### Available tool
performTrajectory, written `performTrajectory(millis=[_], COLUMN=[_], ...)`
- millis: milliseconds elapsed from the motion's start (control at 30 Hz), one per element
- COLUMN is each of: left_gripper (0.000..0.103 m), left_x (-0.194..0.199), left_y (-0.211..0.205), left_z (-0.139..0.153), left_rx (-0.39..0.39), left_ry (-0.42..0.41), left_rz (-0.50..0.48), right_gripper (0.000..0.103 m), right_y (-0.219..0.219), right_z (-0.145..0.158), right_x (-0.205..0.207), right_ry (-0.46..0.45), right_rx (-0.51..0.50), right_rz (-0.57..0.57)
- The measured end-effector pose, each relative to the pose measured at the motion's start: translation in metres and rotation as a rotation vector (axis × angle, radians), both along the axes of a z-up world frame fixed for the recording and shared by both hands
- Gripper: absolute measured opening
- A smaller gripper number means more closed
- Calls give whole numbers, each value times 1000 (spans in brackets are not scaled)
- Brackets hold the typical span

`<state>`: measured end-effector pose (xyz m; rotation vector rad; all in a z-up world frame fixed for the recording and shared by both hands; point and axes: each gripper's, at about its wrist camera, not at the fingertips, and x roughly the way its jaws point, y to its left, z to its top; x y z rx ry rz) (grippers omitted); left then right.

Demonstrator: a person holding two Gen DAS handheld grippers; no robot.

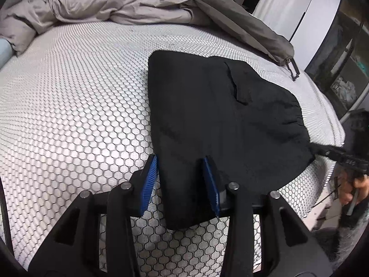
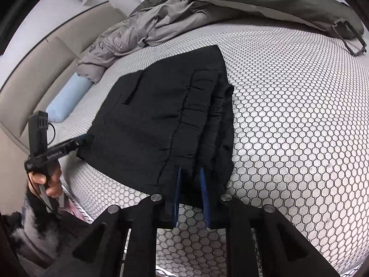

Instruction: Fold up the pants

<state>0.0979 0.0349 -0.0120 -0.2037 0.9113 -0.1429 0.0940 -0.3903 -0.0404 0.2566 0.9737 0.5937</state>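
Observation:
Black pants (image 1: 219, 115), folded into a thick stack, lie on the honeycomb-patterned mattress (image 1: 69, 103). My left gripper (image 1: 180, 159) has one near corner of the stack bunched between its blue pads (image 1: 150, 184), and it is shut on that corner. In the right wrist view the pants (image 2: 156, 120) show a gathered waistband (image 2: 196, 115). There my right gripper (image 2: 190, 169) is shut on the near end of that waistband. The left gripper (image 2: 78, 142), with a hand on its handle, shows at the pants' left corner. The right gripper (image 1: 322, 151) appears at the stack's right corner.
A rumpled light grey duvet (image 1: 92, 2) and a darker blanket (image 1: 230, 16) with a strap lie at the far side of the bed. A pale blue pillow (image 2: 66, 101) rests by the beige headboard (image 2: 34, 69). The mattress edge (image 1: 327, 106) runs close to the pants.

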Motion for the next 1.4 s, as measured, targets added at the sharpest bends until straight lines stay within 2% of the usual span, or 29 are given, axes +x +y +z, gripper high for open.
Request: performTrajectory(millis=[33,100,167,200,233,300,400,467,533,567,667,833,933,1100,1233,1400], left_gripper=[36,38,51,64,72,81,85,89,100,102,102,102,102,102,102,102], left_x=[-3,-11,-18,-22,-26,-34,-42,-52,-60,-65,-77,-90,-97,-103,-101,-99], left_y=[-2,-8,-14,-17,-21,-23,-25,-26,-25,-27,-35,-45,-52,-60,-62,-65], left_z=[4,16,26,31,37,41,45,45,47,48,51,58,62,63,60,57], left_rx=[13,38,59,69,79,99,129,138,120,114,141,122,150,154,155,184], left_ry=[-6,-42,-84,-100,-129,-160,-188,-210,-240,-265,-316,-367,-413,-423,-429,-442], left_rz=[4,10,15,19,26,36,61,99,118,120,119,99,105,72,63,56], right_gripper=[27,51,62,71,75,89,101,102,102,102,103,103,103,103,103,103], right_y=[0,-6,-5,-5,-4,0,4,6,9,9,5,8,5,0,-2,1], right_z=[6,18,30,36,40,51,61,64,67,67,68,67,66,60,63,65], right_x=[-2,-12,-17,-19,-21,-21,-24,-26,-30,-34,-47,-59,-65,-70,-81,-89], right_ry=[-25,-98,-131,-150,-172,-221,-267,-287,-298,-316,-389,-465,-496,-490,-533,-563], right_rx=[-18,-53,-37,-30,-30,-47,-41,-15,23,45,69,-10,-9,42,81,78], right_rz=[-10,-42,-47,-57,-65,-86,-118,-135,-118,-118,-164,-192,-206,-221,-257,-268])
